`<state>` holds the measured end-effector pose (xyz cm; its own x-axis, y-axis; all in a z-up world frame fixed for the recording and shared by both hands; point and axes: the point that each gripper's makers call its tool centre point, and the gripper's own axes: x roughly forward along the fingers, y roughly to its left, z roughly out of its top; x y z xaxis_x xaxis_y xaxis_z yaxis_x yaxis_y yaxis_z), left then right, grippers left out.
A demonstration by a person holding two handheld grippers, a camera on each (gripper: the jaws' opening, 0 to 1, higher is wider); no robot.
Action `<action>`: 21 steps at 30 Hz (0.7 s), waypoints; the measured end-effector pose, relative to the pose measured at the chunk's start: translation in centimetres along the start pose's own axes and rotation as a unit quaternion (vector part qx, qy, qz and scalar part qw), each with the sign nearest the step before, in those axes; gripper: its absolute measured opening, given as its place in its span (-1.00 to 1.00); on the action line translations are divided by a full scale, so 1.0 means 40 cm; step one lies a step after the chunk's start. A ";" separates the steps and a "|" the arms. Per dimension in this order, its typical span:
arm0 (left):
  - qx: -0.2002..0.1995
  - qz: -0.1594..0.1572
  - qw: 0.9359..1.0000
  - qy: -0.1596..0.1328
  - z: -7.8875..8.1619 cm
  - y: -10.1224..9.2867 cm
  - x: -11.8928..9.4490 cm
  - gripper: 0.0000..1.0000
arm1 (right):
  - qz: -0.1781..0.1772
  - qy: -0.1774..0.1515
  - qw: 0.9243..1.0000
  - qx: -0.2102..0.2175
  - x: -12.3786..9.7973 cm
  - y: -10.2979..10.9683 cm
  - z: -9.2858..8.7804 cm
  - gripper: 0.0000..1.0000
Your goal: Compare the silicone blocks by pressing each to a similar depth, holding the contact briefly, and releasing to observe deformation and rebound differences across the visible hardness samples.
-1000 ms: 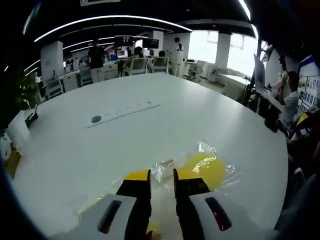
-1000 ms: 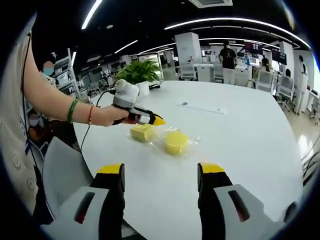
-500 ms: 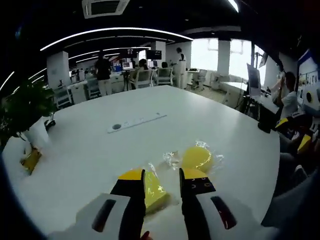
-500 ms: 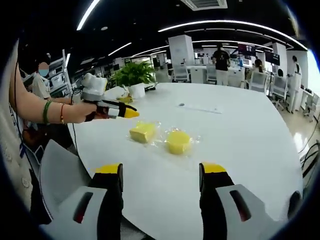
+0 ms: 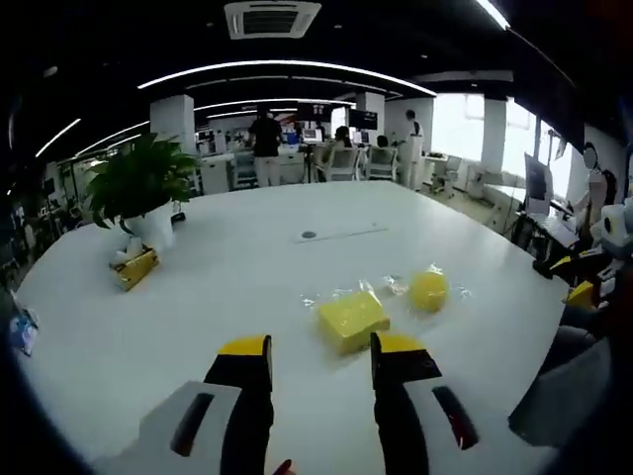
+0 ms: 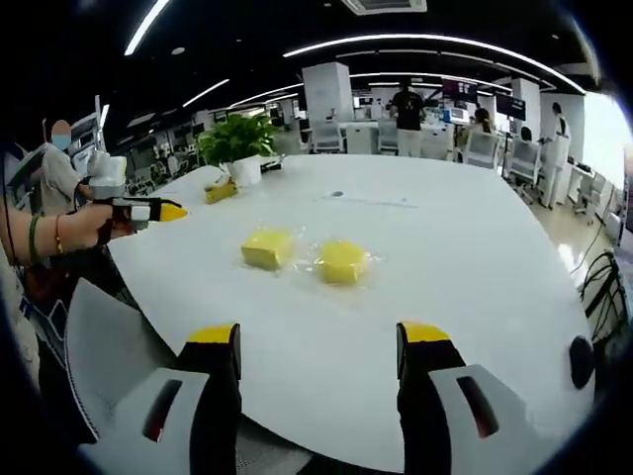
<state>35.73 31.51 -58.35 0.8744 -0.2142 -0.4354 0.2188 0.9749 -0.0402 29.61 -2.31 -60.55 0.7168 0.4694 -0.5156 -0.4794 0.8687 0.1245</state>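
two soft yellow silicone blocks in clear plastic wrap, square one (image 5: pixel 352 319) left, round one (image 5: pixel 428 291) right, lie mid white surface (image 5: pixel 227 287). both grippers (image 5: pixel 318 354) (image 6: pixel 316 341) hover apart, empty. likely squashy, slippery-wrapped; press top centres.

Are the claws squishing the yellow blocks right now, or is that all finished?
No squishing right now. The square yellow silicone block and the rounder yellow silicone block lie in clear wrapping on the white table, untouched. The left claw hangs off the table's edge, jaws apparently together; the right claw is open, empty. Finished presses can't be judged.
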 end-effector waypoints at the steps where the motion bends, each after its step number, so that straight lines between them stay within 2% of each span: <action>1: -0.003 0.006 1.000 -0.002 -0.003 0.009 -0.015 -0.24 | -0.017 -0.008 1.000 0.003 -0.007 -0.007 0.002 0.24; 4: -0.030 0.026 0.999 -0.012 -0.014 0.042 -0.078 -0.25 | -0.044 -0.008 0.999 0.018 -0.024 -0.018 -0.011 0.37; 8: -0.026 0.046 0.999 -0.013 -0.037 0.073 -0.132 -0.22 | -0.081 -0.035 0.995 0.048 -0.051 -0.035 -0.010 0.47; 13: -0.039 0.076 0.996 -0.023 -0.061 0.102 -0.194 -0.02 | -0.092 -0.047 0.991 0.081 -0.071 -0.034 -0.022 0.45; 15: -0.053 0.086 0.994 -0.030 -0.067 0.109 -0.218 0.00 | -0.092 -0.060 0.990 0.085 -0.079 -0.028 -0.015 0.43; 18: -0.063 0.092 0.993 -0.033 -0.075 0.113 -0.245 0.00 | -0.095 -0.068 0.990 0.081 -0.083 -0.018 -0.008 0.48; 21: -0.051 0.109 0.992 -0.035 -0.079 0.126 -0.270 0.04 | -0.103 -0.067 0.990 0.076 -0.081 -0.020 -0.009 0.52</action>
<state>26.01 38.93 -56.69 0.9245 0.0030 -0.3811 -0.0214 0.9988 -0.0440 27.50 -4.55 -59.27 0.8564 0.2883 -0.4282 -0.2421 0.9569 0.1602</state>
